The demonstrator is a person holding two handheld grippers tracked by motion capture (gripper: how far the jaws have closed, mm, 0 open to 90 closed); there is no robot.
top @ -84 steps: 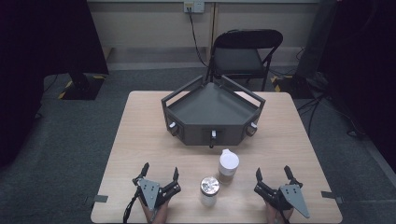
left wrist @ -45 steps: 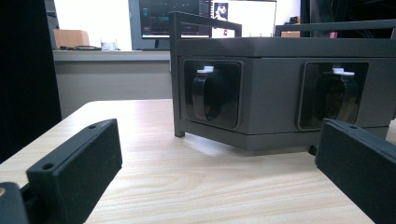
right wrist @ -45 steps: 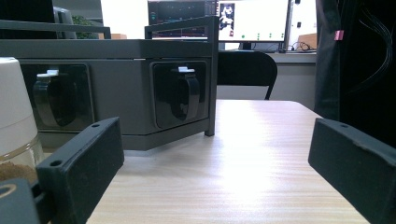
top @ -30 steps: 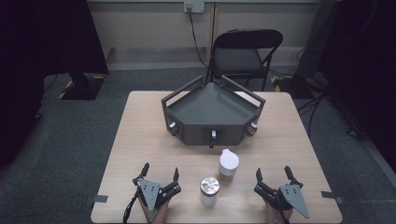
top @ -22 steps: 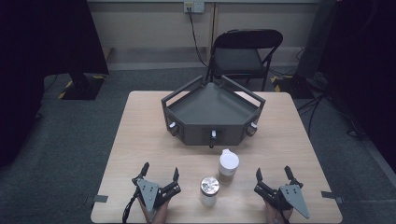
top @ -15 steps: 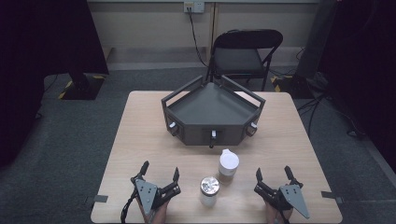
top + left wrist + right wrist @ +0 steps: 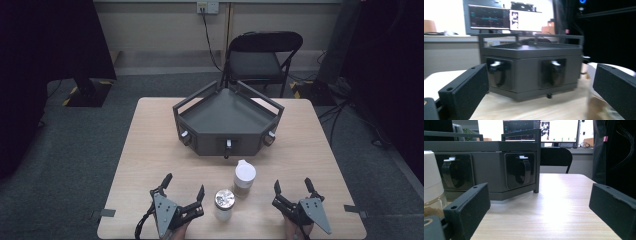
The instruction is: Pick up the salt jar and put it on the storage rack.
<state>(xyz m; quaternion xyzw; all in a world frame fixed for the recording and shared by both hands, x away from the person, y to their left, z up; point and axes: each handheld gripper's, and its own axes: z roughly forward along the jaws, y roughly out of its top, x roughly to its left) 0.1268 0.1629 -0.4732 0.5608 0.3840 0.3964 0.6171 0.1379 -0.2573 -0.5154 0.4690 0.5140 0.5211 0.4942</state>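
Two small jars stand near the table's front edge: a white-capped jar (image 7: 245, 175) with brown contents, and a metal-lidded jar (image 7: 224, 202) just in front of it. My left gripper (image 7: 184, 185) is open, just left of the metal-lidded jar and apart from it. That jar shows as a blur (image 7: 599, 107) by the right jaw in the left gripper view. My right gripper (image 7: 292, 185) is open, to the right of both jars, with nothing between its jaws. The white-capped jar (image 7: 431, 182) sits at the left edge of the right gripper view.
A dark grey tray-topped box (image 7: 227, 120) with latched drawer fronts (image 7: 520, 170) stands mid-table, beyond the jars. A black folding chair (image 7: 262, 60) stands behind the table's far edge. Bare wood (image 7: 150, 150) lies to the left and right of the box.
My left gripper has edged to the right, closer to the metal-lidded jar. The right gripper and both jars have stayed put.
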